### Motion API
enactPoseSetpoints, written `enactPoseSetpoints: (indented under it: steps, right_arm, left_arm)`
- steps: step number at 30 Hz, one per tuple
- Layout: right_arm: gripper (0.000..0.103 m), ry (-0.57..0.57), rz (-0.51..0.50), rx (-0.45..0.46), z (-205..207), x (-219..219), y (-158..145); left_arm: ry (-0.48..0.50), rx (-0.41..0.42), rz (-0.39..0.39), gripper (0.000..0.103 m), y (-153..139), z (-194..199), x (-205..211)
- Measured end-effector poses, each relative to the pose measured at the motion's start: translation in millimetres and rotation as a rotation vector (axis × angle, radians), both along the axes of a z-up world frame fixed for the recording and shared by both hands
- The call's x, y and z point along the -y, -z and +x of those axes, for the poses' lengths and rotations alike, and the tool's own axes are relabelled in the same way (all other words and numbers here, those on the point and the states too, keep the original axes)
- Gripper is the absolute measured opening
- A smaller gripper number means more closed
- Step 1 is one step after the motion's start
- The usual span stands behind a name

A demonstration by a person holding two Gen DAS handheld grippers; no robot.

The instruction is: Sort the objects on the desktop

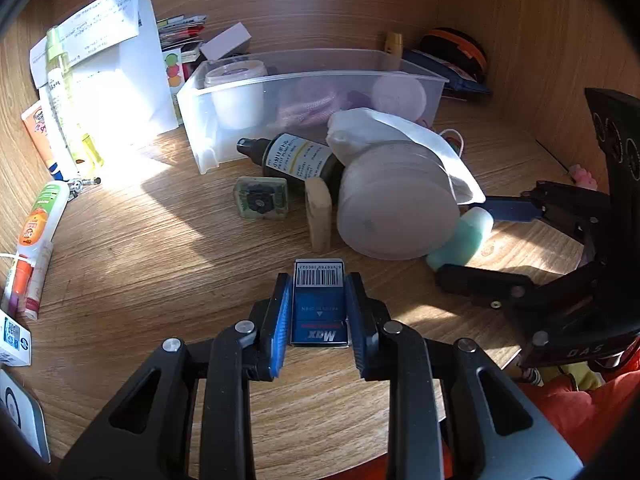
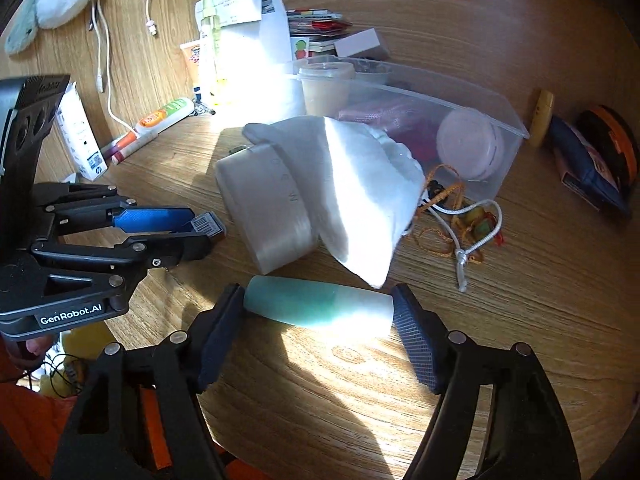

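Observation:
A small blue staple box (image 1: 319,312) with a barcode lies on the wooden desk, and my left gripper (image 1: 318,280) is shut on it, blue pads against both long sides. The right wrist view shows that same gripper (image 2: 202,230) at the left with the box's barcode end (image 2: 206,224) poking out. A pale green tube (image 2: 320,308) lies crosswise on the desk. My right gripper (image 2: 318,298) spans its length, one dark pad touching each end. In the left wrist view the tube (image 1: 460,240) sits between the right gripper's fingers (image 1: 508,208).
Just behind the tube lie a big white round jar (image 2: 264,212) and a white cloth pouch (image 2: 360,200). A clear plastic bin (image 1: 312,76) with jars stands farther back. A dark bottle (image 1: 296,158), a beige block (image 1: 318,216) and a green square (image 1: 262,198) lie before it. Tubes (image 1: 40,216) line the left.

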State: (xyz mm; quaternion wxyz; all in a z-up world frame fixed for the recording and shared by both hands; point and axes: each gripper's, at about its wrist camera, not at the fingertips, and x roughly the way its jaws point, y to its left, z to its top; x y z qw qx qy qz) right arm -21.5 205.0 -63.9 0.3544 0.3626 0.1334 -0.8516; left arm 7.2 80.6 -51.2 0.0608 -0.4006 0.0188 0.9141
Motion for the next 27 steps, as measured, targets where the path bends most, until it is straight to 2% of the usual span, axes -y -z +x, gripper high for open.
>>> enactPoseSetpoints:
  steps: [6, 9, 18, 27]
  right_arm:
    - [0.071, 0.044, -0.027, 0.031, -7.1, -17.6, -1.7]
    - [0.071, 0.064, -0.045, 0.040, -8.8, -26.3, -4.8]
    - [0.071, 0.168, -0.095, -0.031, -17.5, -57.0, -28.3]
    - [0.071, 0.179, -0.129, -0.092, -35.5, -65.9, -53.7]
  left_arm:
    - [-0.040, -0.002, 0.057, 0.026, -0.4, -3.2, 4.5]
    - [-0.055, -0.011, 0.055, 0.026, -2.5, -1.9, 6.3]
    - [-0.091, -0.063, 0.035, 0.026, -19.2, 0.6, 19.2]
    - [-0.131, -0.131, 0.021, 0.026, -39.8, -12.6, 30.8]
